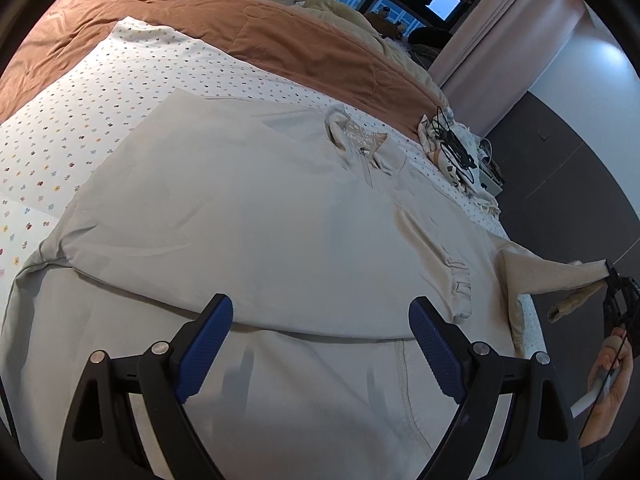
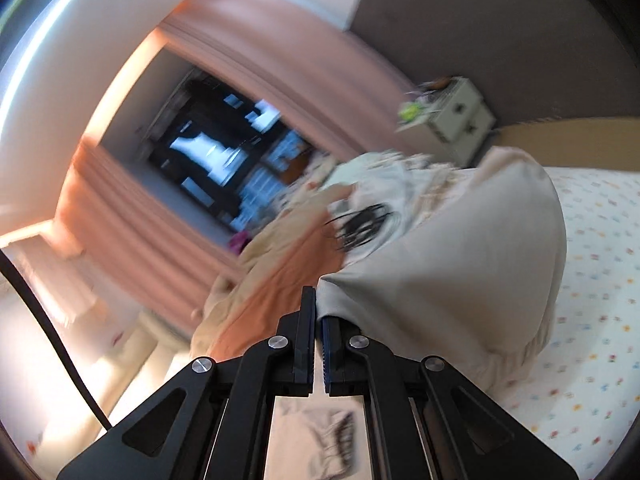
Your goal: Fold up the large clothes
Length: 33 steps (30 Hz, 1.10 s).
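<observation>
**Operator:** Blue-padded fingers (image 1: 208,344) of the left gripper (image 1: 320,344) sat nearest the lens. What was their condition?

**Inspector:** Jaws stood wide apart, with nothing between the pads. They hovered over the pale grey sweatshirt (image 1: 248,208) and gripped no part of it.

**Operator:** Location of the garment?

**Inspector:** It lay spread flat on the white dotted sheet (image 1: 80,128) of the bed, zip collar (image 1: 362,140) toward the far side, one sleeve (image 1: 440,248) folded across the body (ribbed cuff visible near the right-hand finger).

**Operator:** And the right gripper (image 2: 318,312)?

**Inspector:** Its jaws were fully closed, pinching an edge of the sweatshirt's fabric (image 2: 460,264). In the left wrist view that portion was drawn out taut beyond the bed edge toward the person's hand (image 1: 610,384). The right wrist view was motion-blurred.

**Operator:** Surroundings?

**Inspector:** A rust-brown blanket (image 1: 192,28) lay beyond the sheet, with a tangle of black cables (image 1: 456,144) on crumpled cloth near the bed's corner. Pink curtains (image 2: 132,216) framed a dark window (image 2: 224,148); a small white box (image 2: 460,116) stood by the grey wall.
</observation>
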### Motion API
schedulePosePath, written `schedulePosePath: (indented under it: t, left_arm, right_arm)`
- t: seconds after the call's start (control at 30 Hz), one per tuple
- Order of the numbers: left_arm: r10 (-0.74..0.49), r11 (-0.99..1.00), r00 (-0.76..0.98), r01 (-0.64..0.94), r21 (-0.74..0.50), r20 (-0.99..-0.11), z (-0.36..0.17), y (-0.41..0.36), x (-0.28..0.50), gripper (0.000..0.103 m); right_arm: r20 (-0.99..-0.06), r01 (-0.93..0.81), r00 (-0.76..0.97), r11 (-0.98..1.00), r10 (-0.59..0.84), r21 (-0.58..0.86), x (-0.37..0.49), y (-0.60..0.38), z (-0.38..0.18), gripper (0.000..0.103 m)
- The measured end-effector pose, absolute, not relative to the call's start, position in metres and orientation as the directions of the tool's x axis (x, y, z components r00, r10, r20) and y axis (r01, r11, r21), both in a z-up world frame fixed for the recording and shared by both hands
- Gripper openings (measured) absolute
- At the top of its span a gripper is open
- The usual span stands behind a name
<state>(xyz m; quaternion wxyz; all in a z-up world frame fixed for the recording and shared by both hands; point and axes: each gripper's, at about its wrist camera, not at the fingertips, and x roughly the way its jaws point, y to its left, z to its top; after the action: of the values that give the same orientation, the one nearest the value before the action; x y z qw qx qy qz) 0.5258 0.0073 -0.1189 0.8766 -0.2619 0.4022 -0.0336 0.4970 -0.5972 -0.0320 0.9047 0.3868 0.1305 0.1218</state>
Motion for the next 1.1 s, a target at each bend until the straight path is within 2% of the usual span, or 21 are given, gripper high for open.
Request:
schedulePosePath:
  t: [0.13, 0.47, 0.63, 0.73, 0.83, 0.9, 0.93, 0.97, 1.1]
  left_arm:
    - [-0.268, 0.851, 0.686, -0.161, -0.500, -0.676, -0.116, 0.013, 0.523, 0.091]
    - [-0.263, 0.829, 0.708, -0.182, -0.529, -0.655, -0.111, 0.030, 0.518, 0.091]
    - [-0.261, 0.817, 0.716, -0.193, -0.543, -0.648, -0.110, 0.038, 0.516, 0.091]
    - [-0.257, 0.813, 0.718, -0.201, -0.546, -0.647, -0.110, 0.043, 0.514, 0.091]
    - [-0.257, 0.809, 0.719, -0.205, -0.550, -0.645, -0.110, 0.046, 0.514, 0.091]
    - [-0.258, 0.807, 0.720, -0.206, -0.554, -0.644, -0.110, 0.046, 0.514, 0.091]
    - [-0.259, 0.807, 0.720, -0.205, -0.554, -0.643, -0.110, 0.046, 0.514, 0.091]
    - [-0.259, 0.807, 0.721, -0.204, -0.554, -0.643, -0.110, 0.046, 0.514, 0.091]
    - [-0.257, 0.814, 0.719, -0.198, -0.546, -0.645, -0.109, 0.043, 0.513, 0.091]
  right_arm:
    - [-0.200, -0.203, 0.883, 0.728, 0.425, 0.655, 0.507, -0.549, -0.022, 0.000]
    - [-0.509, -0.299, 0.651, 0.807, 0.563, 0.509, 0.556, -0.424, -0.058, 0.000]
    - [-0.633, -0.373, 0.539, 0.831, 0.556, 0.412, 0.574, -0.371, -0.068, 0.000]
    - [-0.702, -0.353, 0.504, 0.862, 0.503, 0.364, 0.603, -0.352, -0.076, 0.000]
    - [-0.739, -0.309, 0.467, 0.872, 0.486, 0.379, 0.605, -0.335, -0.082, 0.003]
    - [-0.729, -0.297, 0.467, 0.865, 0.501, 0.404, 0.602, -0.332, -0.082, 0.028]
    - [-0.720, -0.291, 0.465, 0.857, 0.515, 0.425, 0.602, -0.333, -0.080, 0.073]
    - [-0.703, -0.289, 0.471, 0.846, 0.533, 0.448, 0.605, -0.338, -0.081, 0.101]
    - [-0.614, -0.255, 0.537, 0.805, 0.578, 0.535, 0.590, -0.361, -0.057, 0.101]
